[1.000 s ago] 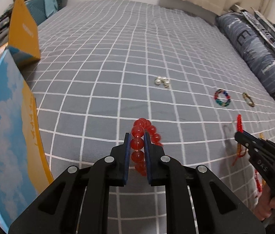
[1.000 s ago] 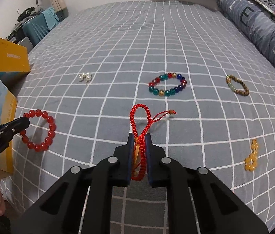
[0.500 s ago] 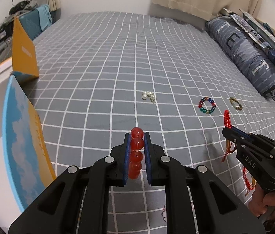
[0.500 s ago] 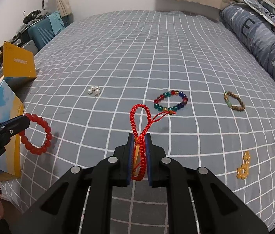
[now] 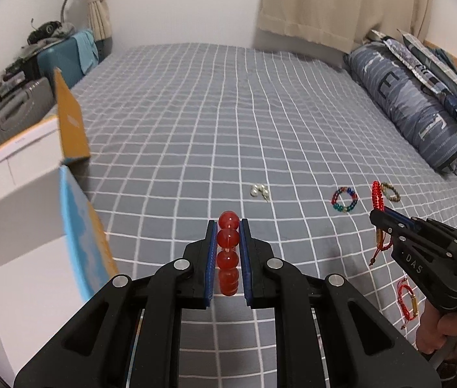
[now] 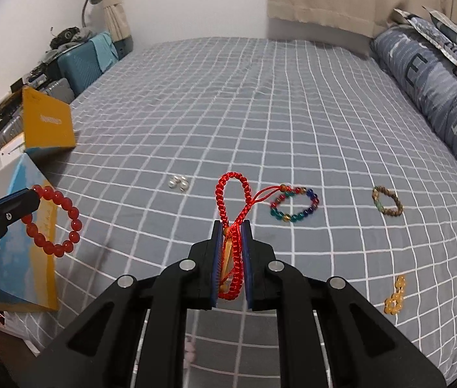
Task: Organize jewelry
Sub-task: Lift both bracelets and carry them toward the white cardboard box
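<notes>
My left gripper (image 5: 228, 226) is shut on a red bead bracelet (image 5: 228, 239) and holds it above the grey checked bed (image 5: 228, 113). From the right wrist view the bracelet (image 6: 54, 218) hangs from the left gripper (image 6: 36, 194) beside an open blue and orange box (image 6: 27, 239). My right gripper (image 6: 231, 228) is shut on a red braided cord bracelet (image 6: 232, 194) and holds it off the bed; it also shows in the left wrist view (image 5: 378, 195). The open box (image 5: 34, 242) stands at the left.
On the bed lie pearl earrings (image 6: 179, 182), a multicolour bead bracelet (image 6: 294, 203), a brown bead bracelet (image 6: 387, 201) and yellow beads (image 6: 396, 295). Another red cord bracelet (image 5: 407, 300) lies near the front edge. A striped pillow (image 6: 439, 97) lies at the right, suitcases (image 5: 11, 116) at the left.
Both grippers have risen from the bed with their bracelets. The red bead bracelet now hangs clear of the cover, nearer the box.
</notes>
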### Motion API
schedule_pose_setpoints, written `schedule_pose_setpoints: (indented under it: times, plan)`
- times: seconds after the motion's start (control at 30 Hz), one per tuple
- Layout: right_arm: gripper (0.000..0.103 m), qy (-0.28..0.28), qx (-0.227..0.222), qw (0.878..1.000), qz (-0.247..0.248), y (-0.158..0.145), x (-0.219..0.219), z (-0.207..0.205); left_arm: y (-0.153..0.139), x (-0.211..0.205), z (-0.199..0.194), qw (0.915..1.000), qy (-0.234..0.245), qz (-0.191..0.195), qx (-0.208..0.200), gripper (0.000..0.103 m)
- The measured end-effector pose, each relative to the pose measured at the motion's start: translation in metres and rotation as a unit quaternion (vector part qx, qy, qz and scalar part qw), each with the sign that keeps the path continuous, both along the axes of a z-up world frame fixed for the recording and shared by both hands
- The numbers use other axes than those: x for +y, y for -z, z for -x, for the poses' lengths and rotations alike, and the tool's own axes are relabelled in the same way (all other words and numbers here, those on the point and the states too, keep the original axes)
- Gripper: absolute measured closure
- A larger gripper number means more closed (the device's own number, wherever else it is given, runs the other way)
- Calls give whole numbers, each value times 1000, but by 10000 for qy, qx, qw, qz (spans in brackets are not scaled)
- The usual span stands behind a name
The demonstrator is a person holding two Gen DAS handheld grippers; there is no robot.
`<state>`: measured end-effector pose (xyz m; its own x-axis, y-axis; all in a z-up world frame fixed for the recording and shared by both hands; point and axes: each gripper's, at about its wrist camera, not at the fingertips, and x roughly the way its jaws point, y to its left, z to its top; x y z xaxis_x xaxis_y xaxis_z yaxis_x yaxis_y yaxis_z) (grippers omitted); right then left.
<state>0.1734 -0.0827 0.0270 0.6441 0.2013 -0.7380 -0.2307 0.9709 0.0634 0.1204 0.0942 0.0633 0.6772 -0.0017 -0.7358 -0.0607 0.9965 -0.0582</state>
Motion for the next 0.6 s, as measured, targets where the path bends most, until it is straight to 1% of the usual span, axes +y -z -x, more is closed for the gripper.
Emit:
schedule_pose_setpoints:
  times: [0.17,0.37,0.43,0.5,0.6]
  plan:
    - [92,-169,-154,9997,-49,-19,22,4,-26,17,18,9998,-105,-11,-196,90]
    - [92,-540,-402,9977,-93,-46,66,10,-59,49,50,9985,-289,6,-460,90]
    - [92,-715,-465,9963,-115,-54,86,13,-66,63,61,9977,-424,-51,-522,90]
    - [92,-934,-433,9944,-245,-61,106,16,-69,80,74,9966,-600,-96,-553,90]
    - [92,-1300,-485,9897,-343,-69,137,26,-69,103,91,9946,-867,-143,-543,90]
